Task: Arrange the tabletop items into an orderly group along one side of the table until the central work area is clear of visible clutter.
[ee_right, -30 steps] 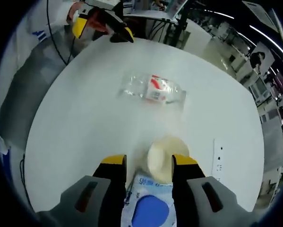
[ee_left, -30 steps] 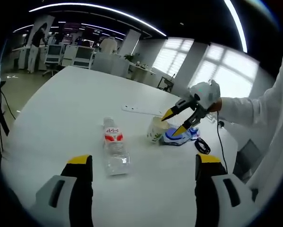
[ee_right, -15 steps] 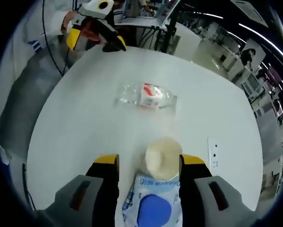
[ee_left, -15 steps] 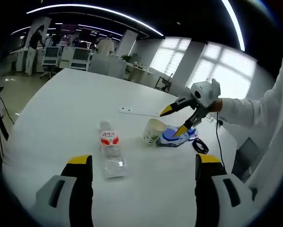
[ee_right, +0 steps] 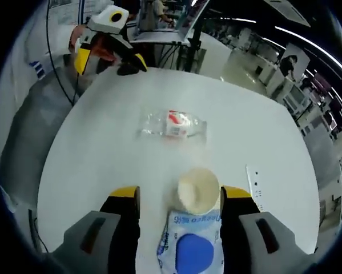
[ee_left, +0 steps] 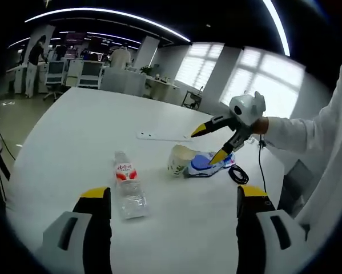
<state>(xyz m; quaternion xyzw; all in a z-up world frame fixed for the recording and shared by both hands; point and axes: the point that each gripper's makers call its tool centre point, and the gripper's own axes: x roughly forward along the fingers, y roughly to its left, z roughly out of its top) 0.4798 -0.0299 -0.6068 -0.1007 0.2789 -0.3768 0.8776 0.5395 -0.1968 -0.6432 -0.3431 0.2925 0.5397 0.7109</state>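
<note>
Tools both released, we hover our right tool [ee_right: 179,202] above the paper cup [ee_right: 198,190] and wipes pack [ee_right: 189,245] mid-desk [ee_right: 91,148], our left tool [ee_left: 173,200] near the bottle [ee_left: 127,185], judging gathering comes next.

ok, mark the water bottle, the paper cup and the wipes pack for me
water bottle [ee_right: 172,124], right gripper view, on its red label.
paper cup [ee_right: 197,190], right gripper view, inside its open mouth.
wipes pack [ee_right: 190,252], right gripper view, on its blue lid.
</note>
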